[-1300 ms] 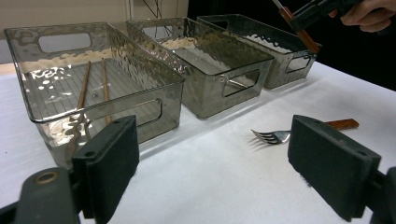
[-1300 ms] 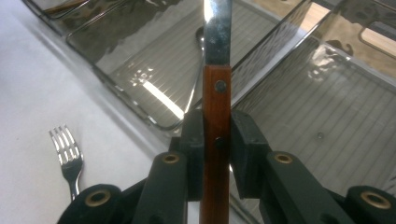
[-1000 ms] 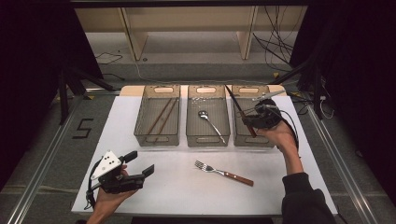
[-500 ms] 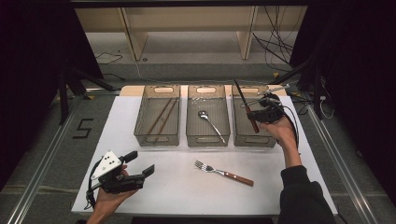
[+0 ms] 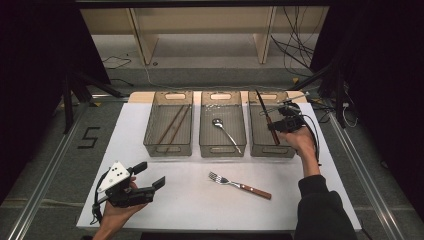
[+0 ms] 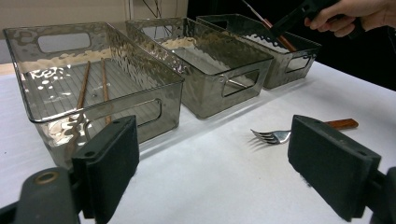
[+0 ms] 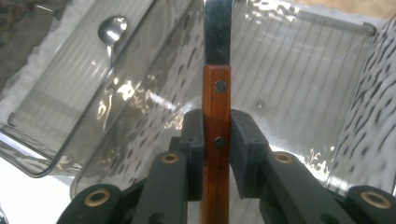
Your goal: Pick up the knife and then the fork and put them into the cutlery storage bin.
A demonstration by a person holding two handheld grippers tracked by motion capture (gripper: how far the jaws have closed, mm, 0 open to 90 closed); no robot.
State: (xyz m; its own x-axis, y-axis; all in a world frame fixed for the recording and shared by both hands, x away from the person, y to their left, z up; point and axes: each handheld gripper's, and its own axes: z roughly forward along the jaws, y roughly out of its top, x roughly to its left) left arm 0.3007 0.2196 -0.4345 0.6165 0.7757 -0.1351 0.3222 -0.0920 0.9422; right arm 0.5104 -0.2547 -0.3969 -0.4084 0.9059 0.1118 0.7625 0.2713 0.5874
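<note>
Three bins ahead of me, sorting cutlery; step in hand is dropping the knife into the right one.

High view: my right tool (image 5: 278,124) sits over the right bin (image 5: 260,146), pinching a knife (image 5: 267,118) by its wooden handle, blade slanting up and away from the jaws. Middle bin (image 5: 209,146) beside it holds a spoon (image 5: 225,132); left bin (image 5: 152,145) holds chopsticks (image 5: 173,125). My left tool (image 5: 147,176) rests low on the bench (image 5: 190,205), jaws spread, nothing between them. Fork (image 5: 239,185) lies on the bench off to that tool's right, well apart from both tools.

Left gripper view: both pads wide apart, nothing between them. Fork (image 6: 299,133) just past the right-hand pad, tines pointing toward the gap. Chopsticks (image 6: 93,88) in the nearest bin ahead. Far off, my right hand (image 6: 355,16) with the knife (image 6: 278,35) tilted over the far bin.

Right gripper view: jaws pressed on the knife handle (image 7: 216,121), pads on both flat sides at the lower rivet. Blade (image 7: 218,28) runs straight out from the jaws. Floor of the right bin (image 7: 299,93) directly behind it looks bare; spoon (image 7: 111,30) in the neighbouring bin to the left.

Next, my read: lower the blade tip inside the walls, flatten the knife along the bin, then release. Watch the blade on the far rim. Fork after that.
</note>
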